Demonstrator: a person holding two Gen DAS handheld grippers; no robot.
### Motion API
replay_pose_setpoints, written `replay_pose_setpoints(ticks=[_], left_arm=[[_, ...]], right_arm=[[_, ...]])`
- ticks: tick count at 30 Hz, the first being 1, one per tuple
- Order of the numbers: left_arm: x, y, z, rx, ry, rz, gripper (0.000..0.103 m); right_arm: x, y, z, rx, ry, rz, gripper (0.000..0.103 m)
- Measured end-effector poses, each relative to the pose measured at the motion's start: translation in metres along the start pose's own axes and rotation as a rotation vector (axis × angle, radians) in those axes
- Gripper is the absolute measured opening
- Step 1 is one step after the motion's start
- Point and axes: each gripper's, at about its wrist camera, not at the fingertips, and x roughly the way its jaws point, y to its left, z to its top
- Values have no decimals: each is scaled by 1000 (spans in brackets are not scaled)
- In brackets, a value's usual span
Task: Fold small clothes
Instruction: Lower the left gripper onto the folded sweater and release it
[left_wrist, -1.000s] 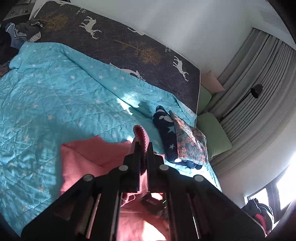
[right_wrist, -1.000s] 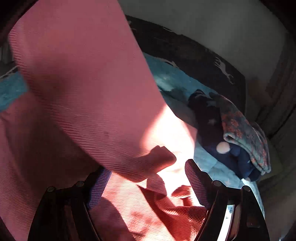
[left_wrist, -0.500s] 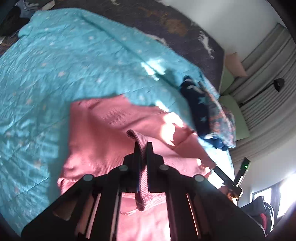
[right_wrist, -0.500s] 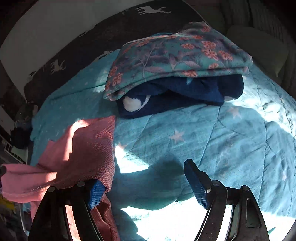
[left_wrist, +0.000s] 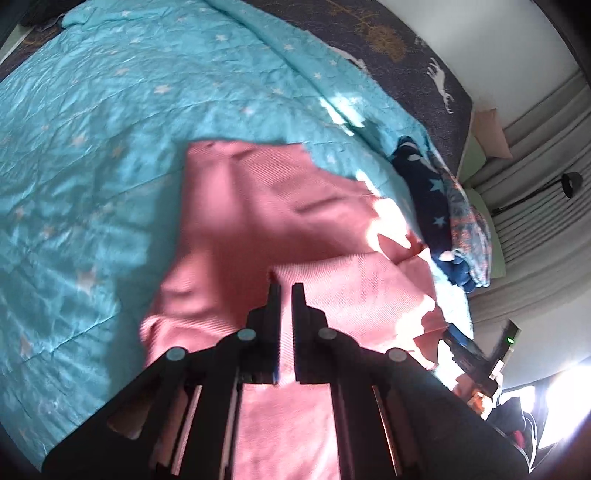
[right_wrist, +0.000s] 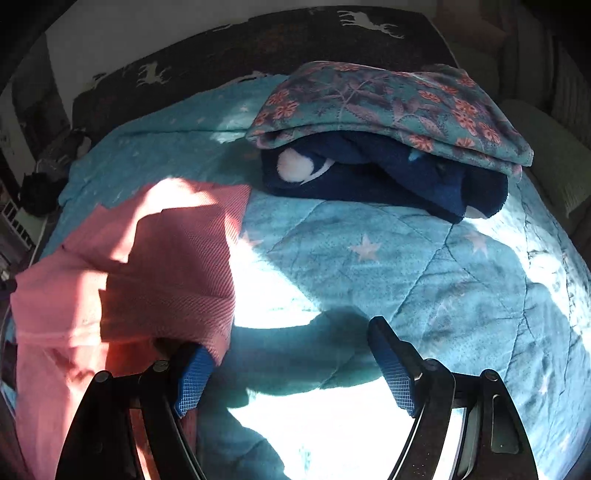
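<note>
Your left gripper is closed tightly on an edge of the pink cloth; the fabric passes between the two black fingers and hangs down under them. The cloth lies on the turquoise blanket with stars, partly doubled over itself, with a folded layer on the right side near the fingers. Your right gripper stands wide, and only the blanket is between its blue pads. The pink cloth lies just beside its left finger and covers the tip of that finger a little, but it is not gripped. Farther on the blanket, apart from the pink cloth, you see a pile: a floral cloth on top of a dark blue one.
</note>
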Motion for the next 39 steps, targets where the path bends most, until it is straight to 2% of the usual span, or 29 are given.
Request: replay_pose_setpoints(ticks=[4, 6, 8, 10, 12, 16, 17, 18, 19, 21, 23, 27, 28, 30, 34, 37, 39], left_arm=[[1, 21, -3, -57, 2, 20, 6], [1, 23, -5, -55, 1, 10, 6], [4, 17, -8, -33, 16, -14, 9], [13, 8, -12, -8, 48, -26, 37], [24, -1, -15, 30, 69, -21, 46], [52, -11, -14, 64, 87, 53, 46], [55, -11, -13, 69, 74, 73, 41], [56, -12, -13, 82, 60, 92, 15], [55, -14, -12, 101, 60, 87, 6], [47, -15, -12, 88, 56, 50, 5], [21, -21, -8, 109, -14, 38, 5], [-25, -26, 5, 192, -172, 102, 5], [-28, -26, 7, 236, -172, 104, 6], [-18, -20, 8, 240, -104, 83, 6], [17, -7, -1, 230, -17, 193, 12], [34, 8, -5, 179, 16, 212, 22], [36, 12, -5, 168, 21, 208, 22]], right_arm=[[-30, -11, -11, -9, -24, 15, 82], [-45, -15, -9, 10, -60, 6, 82], [-55, -13, -3, 19, -93, 34, 82], [-55, -6, 11, 5, -115, 61, 82], [-50, 9, 25, -15, -122, 63, 82], [-36, 38, 39, -59, -118, 102, 82], [-35, 44, 39, -72, -119, 106, 82], [-32, 49, 40, -85, -119, 105, 82], [-30, 51, 42, -94, -120, 99, 82], [-22, 51, 46, -92, -114, 85, 82], [-14, 46, 54, -71, -101, 72, 82], [-6, 46, 71, -49, -93, 48, 82], [-6, 48, 73, -50, -95, 48, 82], [-5, 52, 74, -47, -94, 66, 82], [4, 62, 62, -74, -68, 70, 82], [10, 62, 47, -99, -38, 41, 82], [11, 57, 37, -104, -19, 42, 82]])
